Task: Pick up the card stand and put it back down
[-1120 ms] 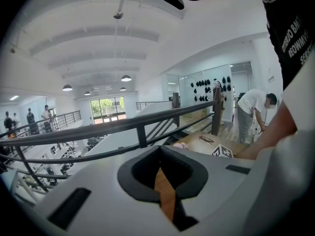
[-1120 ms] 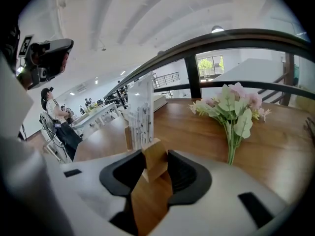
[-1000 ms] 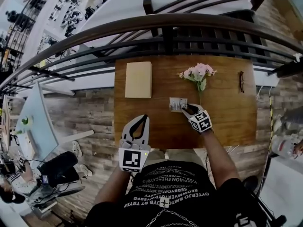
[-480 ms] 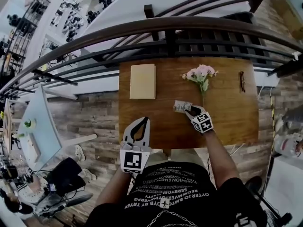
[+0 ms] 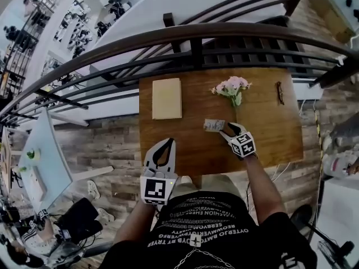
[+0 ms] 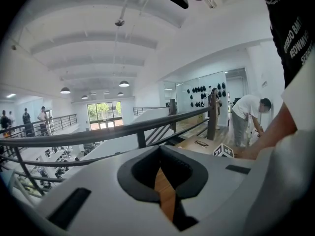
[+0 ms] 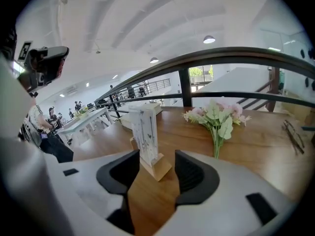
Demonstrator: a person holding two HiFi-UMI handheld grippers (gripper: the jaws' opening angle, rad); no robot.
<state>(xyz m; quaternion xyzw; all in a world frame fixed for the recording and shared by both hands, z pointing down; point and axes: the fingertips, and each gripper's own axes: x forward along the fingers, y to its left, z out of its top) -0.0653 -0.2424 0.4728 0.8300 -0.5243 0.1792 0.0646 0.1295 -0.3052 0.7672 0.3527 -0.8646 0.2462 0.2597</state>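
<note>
Card stand (image 7: pixel 146 132) stands upright (wooden base down) between right gripper's (image 5: pixel 226 128) opening jaws.

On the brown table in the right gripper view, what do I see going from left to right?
card stand → flowers → glasses
</note>
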